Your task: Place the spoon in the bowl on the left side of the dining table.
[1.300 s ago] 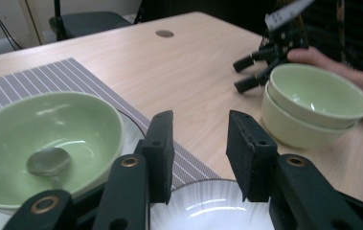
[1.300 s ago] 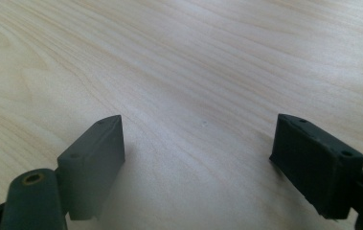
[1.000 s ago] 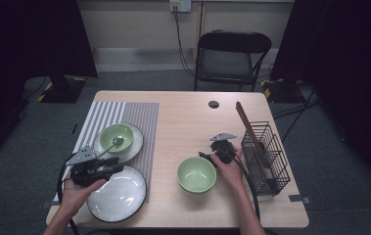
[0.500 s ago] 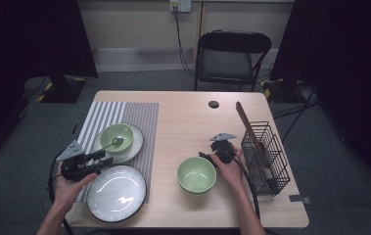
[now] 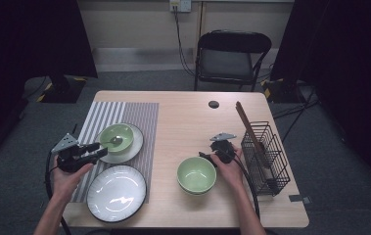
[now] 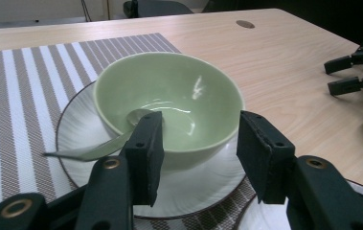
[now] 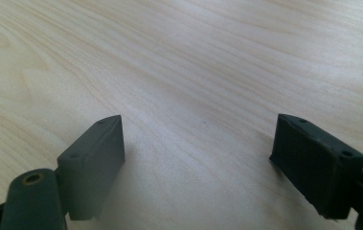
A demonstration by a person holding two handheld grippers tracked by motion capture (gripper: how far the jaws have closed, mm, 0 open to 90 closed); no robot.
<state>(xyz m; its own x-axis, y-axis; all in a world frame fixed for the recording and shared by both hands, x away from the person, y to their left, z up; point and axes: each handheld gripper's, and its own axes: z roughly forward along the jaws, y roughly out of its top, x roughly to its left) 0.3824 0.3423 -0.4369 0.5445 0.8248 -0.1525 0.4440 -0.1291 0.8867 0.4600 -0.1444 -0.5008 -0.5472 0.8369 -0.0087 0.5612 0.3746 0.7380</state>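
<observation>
The left gripper (image 6: 196, 158) faced the green bowl (image 6: 169, 103) on its saucer (image 6: 81, 143) — jaws just widened, nothing between them, seemingly to straddle the rim. The right gripper (image 7: 198, 167) rested wide open on the counter (image 7: 193, 62).

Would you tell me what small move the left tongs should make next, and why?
Probably ease the left tongs forward toward the green bowl: they stand open, empty, level with its near wall on the small plate, not yet touching.

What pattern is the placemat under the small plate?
Grey and white stripes on the placemat, clearest in the left gripper view.
</observation>
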